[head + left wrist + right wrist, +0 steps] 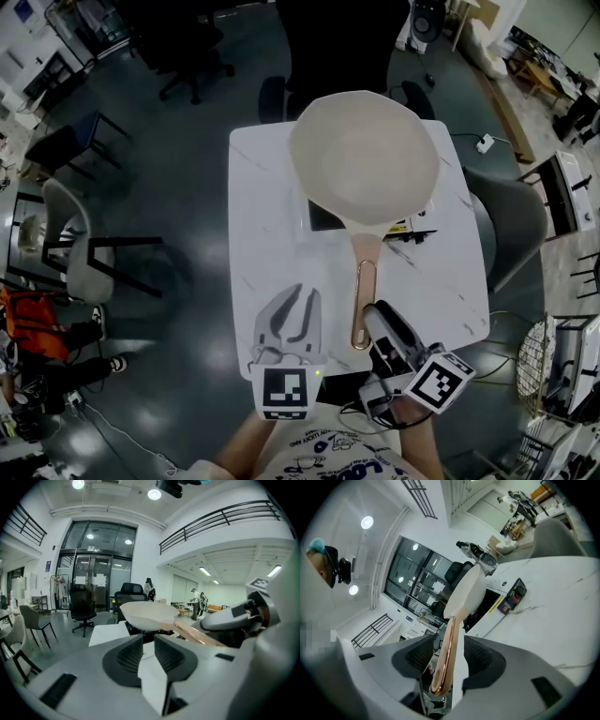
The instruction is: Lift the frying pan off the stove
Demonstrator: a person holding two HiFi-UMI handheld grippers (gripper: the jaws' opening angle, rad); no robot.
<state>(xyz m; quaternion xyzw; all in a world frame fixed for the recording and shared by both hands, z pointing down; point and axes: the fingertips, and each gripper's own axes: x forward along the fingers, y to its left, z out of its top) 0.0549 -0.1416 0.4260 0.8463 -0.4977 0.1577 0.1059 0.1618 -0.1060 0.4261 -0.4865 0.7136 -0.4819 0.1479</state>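
The right gripper [449, 654] hangs released astride the handle [446, 653] of the frying pan [364, 155]; the left gripper [300, 307], beside that handle, is clenched empty. A black chair [333, 47] stands beyond the pan.

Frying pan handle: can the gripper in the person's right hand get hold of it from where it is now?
Probably yes. The copper handle of the frying pan lies between the right gripper's open fingers, with nothing else in the gap; they would only need to close.

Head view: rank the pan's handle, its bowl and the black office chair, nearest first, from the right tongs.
1. The handle, between the right tongs.
2. The bowl, mid-table on the stove.
3. The black office chair, beyond the table.
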